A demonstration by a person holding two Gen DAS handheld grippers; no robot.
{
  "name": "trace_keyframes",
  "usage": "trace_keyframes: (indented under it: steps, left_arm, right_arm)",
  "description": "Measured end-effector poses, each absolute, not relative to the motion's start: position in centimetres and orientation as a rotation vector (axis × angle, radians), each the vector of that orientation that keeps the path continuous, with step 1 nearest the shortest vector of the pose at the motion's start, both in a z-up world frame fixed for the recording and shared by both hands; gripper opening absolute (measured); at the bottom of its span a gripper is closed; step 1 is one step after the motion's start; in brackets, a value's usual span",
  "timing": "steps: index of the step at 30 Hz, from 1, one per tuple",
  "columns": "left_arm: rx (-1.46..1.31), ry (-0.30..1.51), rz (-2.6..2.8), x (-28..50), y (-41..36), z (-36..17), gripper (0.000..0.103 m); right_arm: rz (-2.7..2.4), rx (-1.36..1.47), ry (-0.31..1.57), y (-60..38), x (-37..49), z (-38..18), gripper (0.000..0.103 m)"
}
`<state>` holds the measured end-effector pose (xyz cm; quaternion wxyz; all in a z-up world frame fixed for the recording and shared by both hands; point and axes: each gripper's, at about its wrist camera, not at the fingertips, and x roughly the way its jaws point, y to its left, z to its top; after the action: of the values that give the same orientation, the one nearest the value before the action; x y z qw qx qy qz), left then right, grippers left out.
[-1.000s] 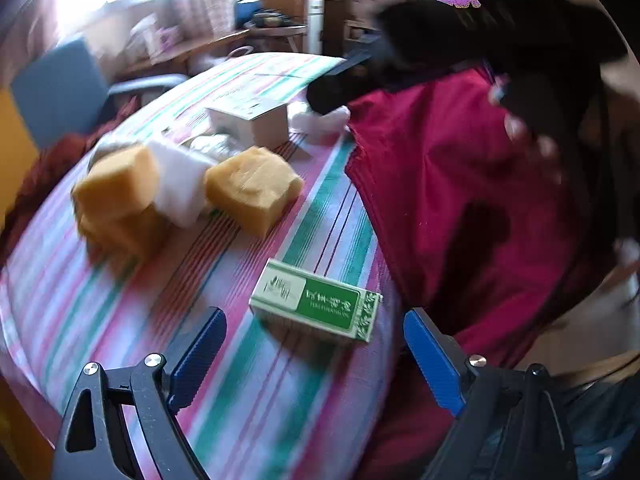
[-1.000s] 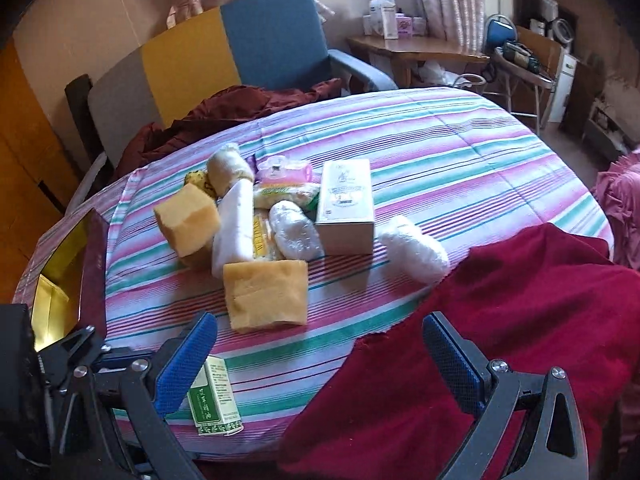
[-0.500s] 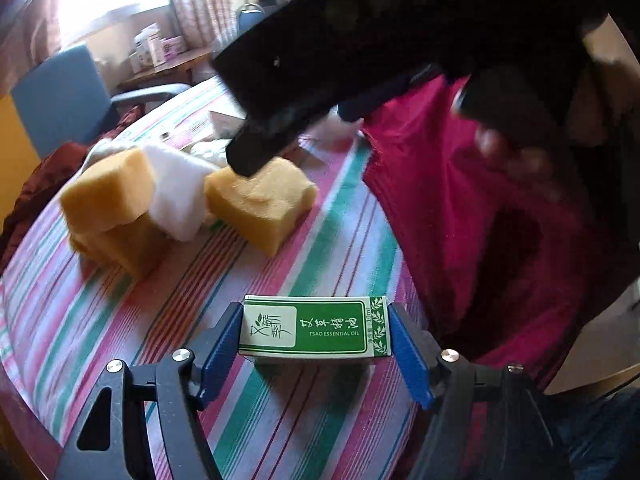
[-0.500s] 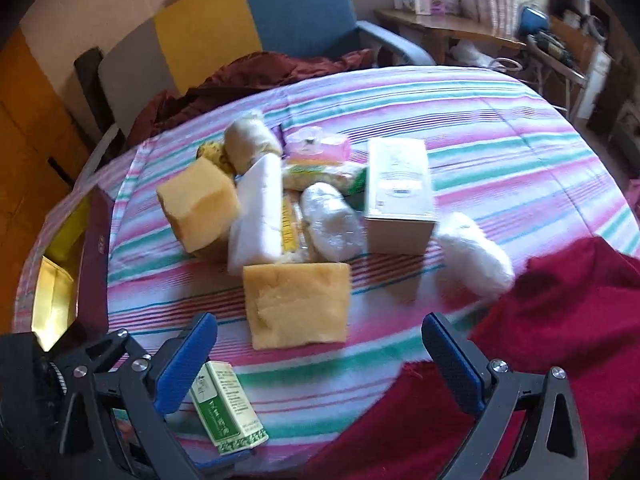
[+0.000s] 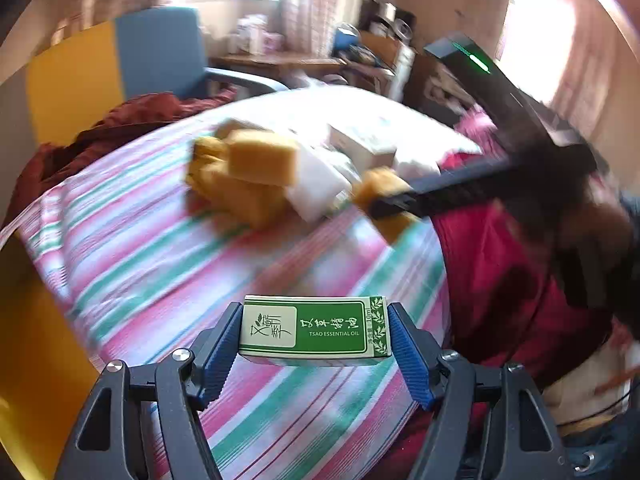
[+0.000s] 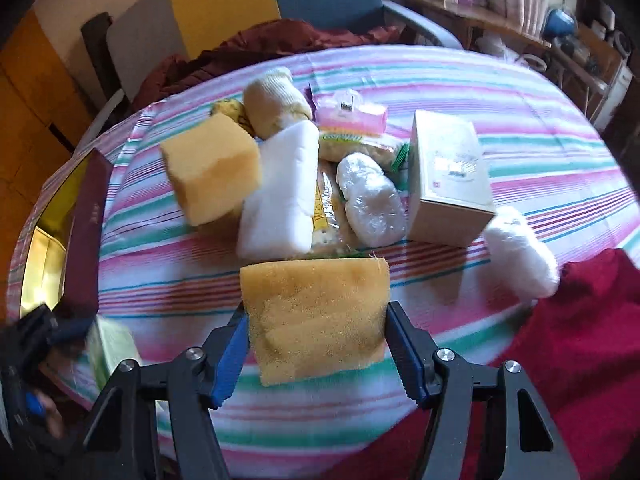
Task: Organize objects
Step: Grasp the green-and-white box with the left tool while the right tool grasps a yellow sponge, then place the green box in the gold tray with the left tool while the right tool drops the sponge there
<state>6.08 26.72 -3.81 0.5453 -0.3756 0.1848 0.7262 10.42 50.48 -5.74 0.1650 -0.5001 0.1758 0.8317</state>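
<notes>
A small green and white essential-oil box (image 5: 314, 330) is held lengthwise in my left gripper (image 5: 314, 344), both blue pads pressing on its ends, a little above the striped tablecloth (image 5: 160, 260). In the right wrist view the same box (image 6: 112, 344) shows as a blur at the lower left. My right gripper (image 6: 316, 344) points down at a flat yellow sponge (image 6: 316, 312) lying on the cloth. Its jaws are closing, and the pads touch the sponge's two sides. The left wrist view shows the right gripper's black arm (image 5: 460, 188) reaching over that sponge.
Behind the sponge lies a pile: another yellow sponge (image 6: 212, 168), a white foam block (image 6: 280, 196), a beige carton (image 6: 452, 176), a pink packet (image 6: 352, 114), wrapped white bundles (image 6: 520, 252). A red cloth (image 6: 580, 340) covers the table's right; a maroon box (image 6: 86, 232) stands left.
My left gripper closed on the green box and lifted it off the cloth. My right gripper came down over the yellow sponge and its jaws narrowed onto it.
</notes>
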Motion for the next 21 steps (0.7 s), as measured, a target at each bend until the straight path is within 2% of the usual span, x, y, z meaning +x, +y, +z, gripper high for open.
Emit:
trace_keyframes:
  steps: [5,12,21]
  left_arm:
    - [-0.908,0.307,1.861,3.3,23.4,-1.7,0.072]
    - [-0.950,0.166,2.144,-0.7,15.5,0.4,0.073]
    - [-1.132,0.105,2.496,-4.5,4.6,-1.8,0.075]
  right_arm:
    - [2.455,-1.375,0.491,48.8,11.7,-3.1,0.066]
    - [2.675,-1.385,0.420,43.2,8.4,-1.1,0.066]
    - [2.955,-1.489,0.317,31.8,-0.2,0.3,0.068]
